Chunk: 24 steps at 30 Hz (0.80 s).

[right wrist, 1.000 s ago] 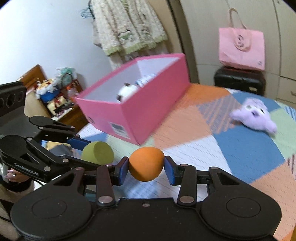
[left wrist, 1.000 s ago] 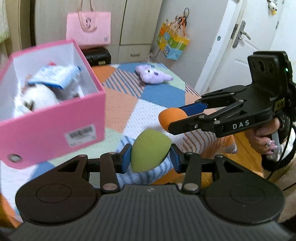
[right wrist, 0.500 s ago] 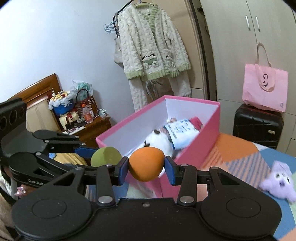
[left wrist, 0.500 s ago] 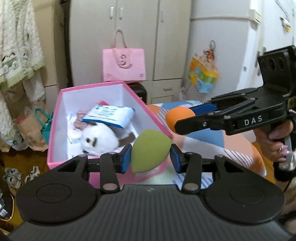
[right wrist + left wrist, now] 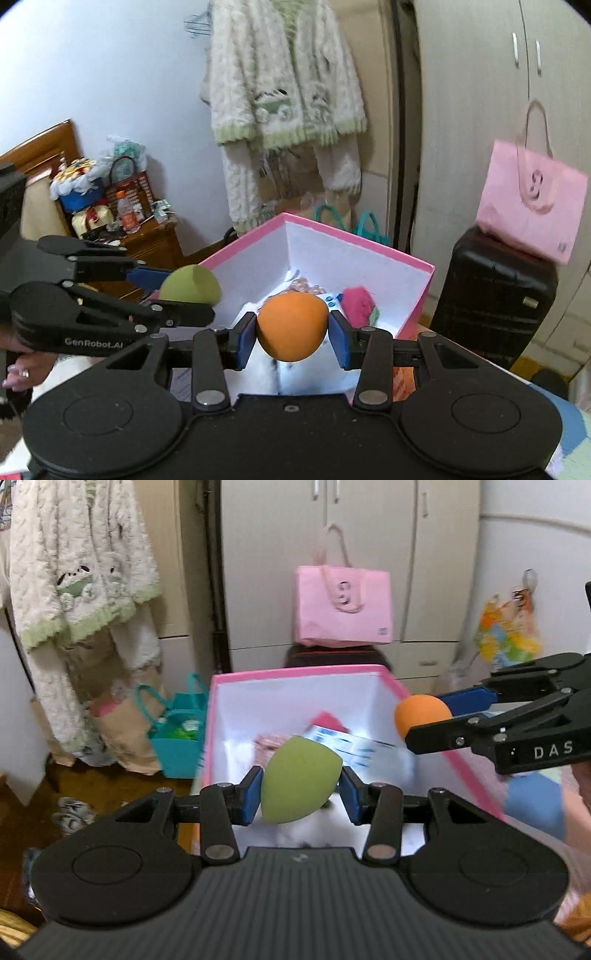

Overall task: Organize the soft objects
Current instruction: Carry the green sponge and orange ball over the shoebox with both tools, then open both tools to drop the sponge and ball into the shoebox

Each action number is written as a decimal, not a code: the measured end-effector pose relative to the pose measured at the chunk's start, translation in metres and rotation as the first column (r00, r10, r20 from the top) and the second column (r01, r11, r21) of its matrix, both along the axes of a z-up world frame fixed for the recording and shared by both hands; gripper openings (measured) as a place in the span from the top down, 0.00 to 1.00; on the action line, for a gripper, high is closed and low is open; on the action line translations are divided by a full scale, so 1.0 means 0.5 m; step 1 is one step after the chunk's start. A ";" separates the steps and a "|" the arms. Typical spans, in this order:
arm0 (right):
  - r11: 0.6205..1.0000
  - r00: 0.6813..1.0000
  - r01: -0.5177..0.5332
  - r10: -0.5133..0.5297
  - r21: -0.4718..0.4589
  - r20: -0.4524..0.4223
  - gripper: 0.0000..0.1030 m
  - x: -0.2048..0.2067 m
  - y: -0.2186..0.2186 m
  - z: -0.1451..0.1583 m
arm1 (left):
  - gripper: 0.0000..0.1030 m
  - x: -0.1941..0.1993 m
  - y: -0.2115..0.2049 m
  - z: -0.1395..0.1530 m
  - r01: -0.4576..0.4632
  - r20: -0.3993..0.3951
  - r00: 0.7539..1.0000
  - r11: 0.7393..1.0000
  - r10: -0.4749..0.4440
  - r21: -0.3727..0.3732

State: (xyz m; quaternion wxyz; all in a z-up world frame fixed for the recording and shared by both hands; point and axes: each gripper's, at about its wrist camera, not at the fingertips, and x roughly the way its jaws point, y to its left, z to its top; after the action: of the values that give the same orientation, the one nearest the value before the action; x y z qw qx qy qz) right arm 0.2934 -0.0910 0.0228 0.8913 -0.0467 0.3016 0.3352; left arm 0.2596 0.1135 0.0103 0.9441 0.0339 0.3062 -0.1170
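My left gripper [image 5: 301, 794] is shut on a green egg-shaped sponge [image 5: 299, 779], held over the open pink box [image 5: 295, 672]. My right gripper [image 5: 291, 338] is shut on an orange sponge [image 5: 291, 326], also above the pink box [image 5: 354, 243]. In the left wrist view the right gripper [image 5: 424, 720] comes in from the right with the orange sponge [image 5: 421, 714]. In the right wrist view the left gripper [image 5: 184, 290] enters from the left with the green sponge [image 5: 190, 284]. Inside the box lie a white plush, a blue-and-white packet [image 5: 343, 742] and a red soft item [image 5: 358, 301].
A pink tote bag [image 5: 341, 607] sits on a black suitcase [image 5: 491, 295] behind the box, before pale wardrobe doors. A knitted white-and-green cardigan [image 5: 284, 92] hangs at the left. Teal and paper bags [image 5: 173, 734] stand on the floor. A cluttered wooden nightstand [image 5: 110, 206] stands far left.
Both grippers swung from over the patchwork bed toward the pink box and now hang above its opening, each still holding its sponge. The purple plush has left view.
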 end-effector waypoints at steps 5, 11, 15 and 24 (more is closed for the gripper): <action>0.999 0.997 -0.040 0.038 -0.027 -0.072 0.53 0.074 0.027 -0.024 | 0.56 0.076 0.012 -0.006 -0.047 -0.041 0.998 0.999 0.047 0.000; 0.992 0.992 -0.084 0.075 -0.094 -0.097 0.54 0.126 0.063 -0.062 | 0.56 0.125 0.010 -0.023 -0.054 -0.100 0.994 0.998 0.053 -0.010; 0.988 0.990 -0.108 0.097 -0.112 -0.102 0.53 0.154 0.079 -0.071 | 0.59 0.145 0.005 -0.033 -0.070 -0.112 0.991 0.997 0.071 0.015; 0.994 0.992 -0.105 0.103 -0.027 -0.066 0.37 0.153 0.045 -0.065 | 0.36 0.138 0.013 -0.016 -0.087 -0.076 0.993 0.996 0.085 -0.020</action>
State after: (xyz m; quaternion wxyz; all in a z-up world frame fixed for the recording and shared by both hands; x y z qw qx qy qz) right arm 0.3697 -0.0683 -0.0100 0.8616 -0.0651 0.3327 0.3777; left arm 0.3284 0.1202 0.0022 0.9365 0.0053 0.3413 -0.0810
